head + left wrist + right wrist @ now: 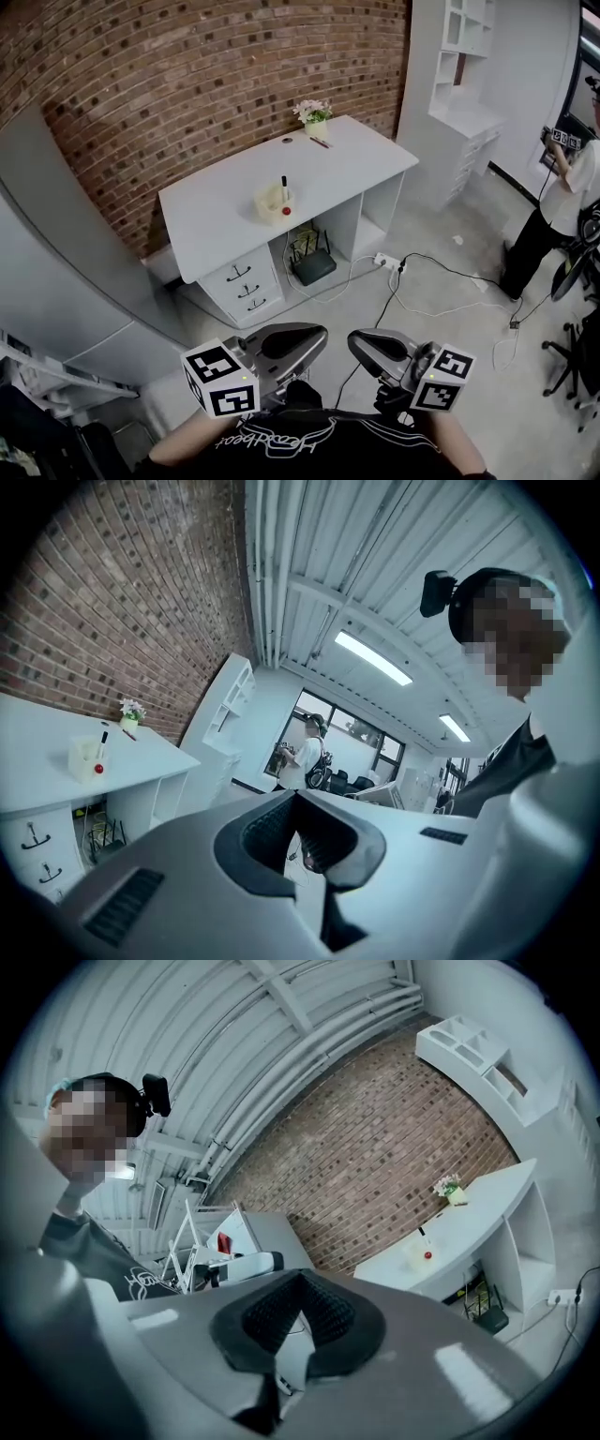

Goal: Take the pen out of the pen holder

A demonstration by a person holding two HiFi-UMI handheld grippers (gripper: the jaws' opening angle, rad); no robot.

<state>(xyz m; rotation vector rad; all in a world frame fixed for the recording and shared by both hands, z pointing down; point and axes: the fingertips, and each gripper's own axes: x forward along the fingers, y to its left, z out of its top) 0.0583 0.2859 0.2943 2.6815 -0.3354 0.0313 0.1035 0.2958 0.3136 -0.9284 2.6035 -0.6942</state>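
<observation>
1. Brick wall (187, 66) runs behind a white bench (216, 220) standing on a grey floor.
2. Near the middle of the bench sits a cream pen holder (270, 204). A pen (284, 186) stands upright in it, and a small red ball (287, 211) shows at the holder's front.
3. At the bench's far edge, close to the wall, stands a small pot of pale flowers (313, 114).
4. Under the bench are two drawers (246, 281), with a black router (313, 266) in the open bay beside them.
5. Well short of the bench, close to the wearer's chest, the left tongs (305, 339) (296, 799) have their tips pressed together and grip nothing.
6. Just beside them and equally far from the bench, the right tongs (367, 343) (300, 1277) are likewise closed tip to tip and empty.
7. A second person (562, 197) in a white top stands well off to the bench's right.
</observation>
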